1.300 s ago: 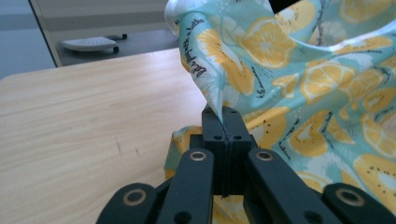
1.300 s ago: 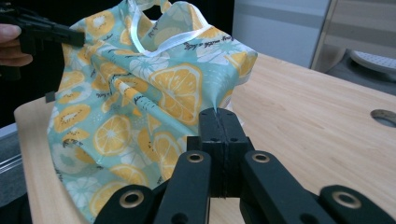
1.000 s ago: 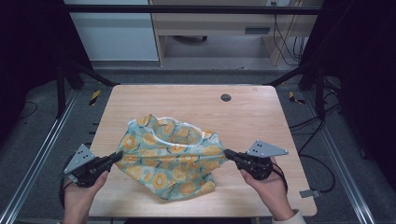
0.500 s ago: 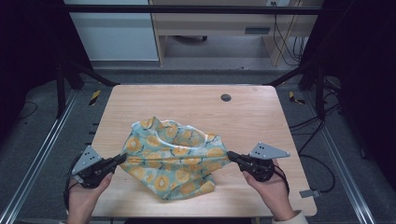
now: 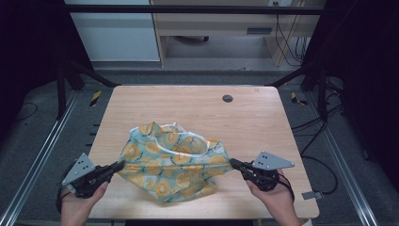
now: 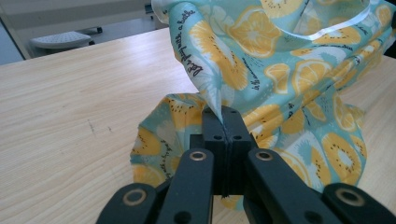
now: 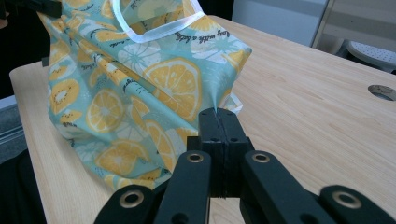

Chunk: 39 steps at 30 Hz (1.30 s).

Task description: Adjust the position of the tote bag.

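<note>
Jaws of both grippers are clamped on a thin cloth [image 5: 174, 162]: left gripper [image 5: 115, 166] at its 9 o'clock corner, right gripper [image 5: 234, 163] at 3 o'clock. Teal fabric printed with orange slices, white-trimmed, is held rumpled over the wooden table's [image 5: 254, 122] 6 o'clock edge.
</note>
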Available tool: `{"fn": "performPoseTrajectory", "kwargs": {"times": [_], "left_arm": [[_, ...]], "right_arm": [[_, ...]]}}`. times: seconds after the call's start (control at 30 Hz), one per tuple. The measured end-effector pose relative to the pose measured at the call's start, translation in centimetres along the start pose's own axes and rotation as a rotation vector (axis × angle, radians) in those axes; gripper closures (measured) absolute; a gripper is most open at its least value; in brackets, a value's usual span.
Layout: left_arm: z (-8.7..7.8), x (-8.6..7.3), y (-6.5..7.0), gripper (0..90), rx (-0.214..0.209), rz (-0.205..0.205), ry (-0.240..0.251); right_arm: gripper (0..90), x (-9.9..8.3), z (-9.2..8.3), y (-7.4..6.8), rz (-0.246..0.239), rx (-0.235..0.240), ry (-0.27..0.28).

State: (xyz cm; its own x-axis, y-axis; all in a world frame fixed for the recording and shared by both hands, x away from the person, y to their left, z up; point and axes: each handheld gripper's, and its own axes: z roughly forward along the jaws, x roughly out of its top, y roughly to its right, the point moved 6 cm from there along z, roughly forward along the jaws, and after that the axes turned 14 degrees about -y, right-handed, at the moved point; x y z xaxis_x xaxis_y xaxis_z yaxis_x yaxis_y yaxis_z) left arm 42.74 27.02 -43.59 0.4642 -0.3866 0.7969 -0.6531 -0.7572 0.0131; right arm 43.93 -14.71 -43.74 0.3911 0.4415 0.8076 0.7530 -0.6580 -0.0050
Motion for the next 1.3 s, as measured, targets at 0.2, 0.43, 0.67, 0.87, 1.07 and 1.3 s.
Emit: {"fn": "performPoseTrajectory", "kwargs": {"times": [0.2,0.43,0.67,0.87,1.07,1.3], "left_arm": [[-0.1,-0.4,0.5,90.0,-0.001,0.016,-0.021],[0.4,-0.8,0.6,90.0,-0.022,0.028,-0.053],[0.9,-1.1,0.4,90.0,-0.046,0.026,-0.076],[1.4,-1.4,0.5,90.0,-0.04,0.048,-0.114],[1.6,-1.6,0.5,90.0,-0.043,0.062,-0.136],[2.1,-2.2,0.6,90.0,-0.061,0.1,-0.188]], "right_arm": [[90.0,-0.6,-0.1,-0.4,-0.018,-0.008,-0.013],[90.0,-1.1,0.2,-0.3,-0.031,-0.01,-0.038],[90.0,-1.1,0.3,-0.1,-0.024,-0.007,-0.034],[90.0,-1.5,0.6,-0.2,-0.024,0.009,-0.047],[90.0,-1.9,0.5,-0.5,-0.041,0.021,-0.055],[90.0,-2.7,0.2,-0.6,-0.068,0.07,-0.053]]}}
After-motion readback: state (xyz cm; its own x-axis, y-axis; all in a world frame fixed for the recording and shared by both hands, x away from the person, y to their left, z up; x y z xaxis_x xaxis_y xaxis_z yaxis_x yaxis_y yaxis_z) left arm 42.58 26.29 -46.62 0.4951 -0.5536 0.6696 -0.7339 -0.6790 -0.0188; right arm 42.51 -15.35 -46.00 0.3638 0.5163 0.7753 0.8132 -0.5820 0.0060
